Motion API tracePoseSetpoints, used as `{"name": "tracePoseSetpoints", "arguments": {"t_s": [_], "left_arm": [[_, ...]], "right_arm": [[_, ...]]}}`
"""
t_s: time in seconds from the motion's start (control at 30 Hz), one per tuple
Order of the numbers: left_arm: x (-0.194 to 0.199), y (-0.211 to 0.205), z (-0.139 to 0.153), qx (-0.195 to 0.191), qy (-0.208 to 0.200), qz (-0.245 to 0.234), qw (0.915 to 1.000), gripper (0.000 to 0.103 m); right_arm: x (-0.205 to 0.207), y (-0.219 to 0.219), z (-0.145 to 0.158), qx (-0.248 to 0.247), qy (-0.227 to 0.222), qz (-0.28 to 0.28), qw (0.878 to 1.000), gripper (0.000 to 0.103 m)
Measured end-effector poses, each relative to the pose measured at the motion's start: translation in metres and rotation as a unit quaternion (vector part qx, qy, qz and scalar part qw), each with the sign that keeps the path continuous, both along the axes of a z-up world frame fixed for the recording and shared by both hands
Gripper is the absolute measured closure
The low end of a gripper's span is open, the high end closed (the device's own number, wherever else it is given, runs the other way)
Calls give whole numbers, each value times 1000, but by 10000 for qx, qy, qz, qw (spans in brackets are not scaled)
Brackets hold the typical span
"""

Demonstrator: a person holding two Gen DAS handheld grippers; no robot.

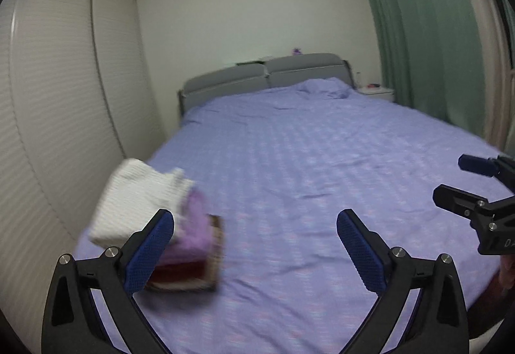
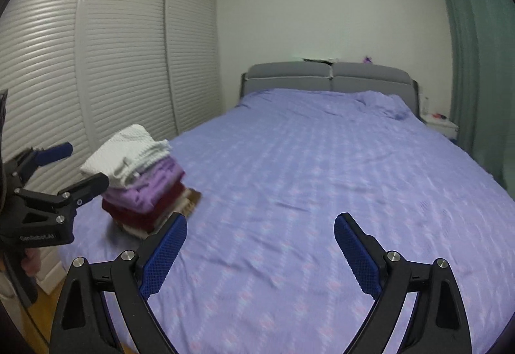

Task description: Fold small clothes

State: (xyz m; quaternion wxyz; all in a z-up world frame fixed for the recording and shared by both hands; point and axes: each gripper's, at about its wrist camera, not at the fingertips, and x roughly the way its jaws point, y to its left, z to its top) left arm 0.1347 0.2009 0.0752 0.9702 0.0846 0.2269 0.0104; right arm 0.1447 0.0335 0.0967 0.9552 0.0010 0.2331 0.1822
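Looks basically done: folded stack (image 2: 141, 183) sits left of both sets of jaws, bed (image 2: 322, 177) otherwise bare. Left gripper (image 1: 256, 244) and right gripper (image 2: 260, 244) both spread, holding nothing.

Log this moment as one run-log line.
left gripper: open, empty | right gripper: open, empty | stack of folded clothes: on bed, white piece on top | nothing held

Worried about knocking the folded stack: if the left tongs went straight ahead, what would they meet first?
Probably only the purple bedsheet; the left tongs are open and the folded stack sits off their left finger, though depth is unclear.
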Motion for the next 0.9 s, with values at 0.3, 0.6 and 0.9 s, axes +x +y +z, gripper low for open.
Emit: {"name": "tracePoseSetpoints", "arguments": {"t_s": [0.3, 0.6, 0.9], "left_arm": [[-32, -74, -17, -440, 153, -369, 9982, 0], [-70, -120, -31, -569, 242, -557, 9965, 0], [-88, -133, -32, -674, 265, -619, 9955, 0]], "right_arm": [[-56, -96, -4, -88, 43, -543, 9985, 9], [-91, -140, -23, 67, 219, -598, 9979, 9], [-107, -154, -24, 160, 171, -699, 9973, 9]]}}
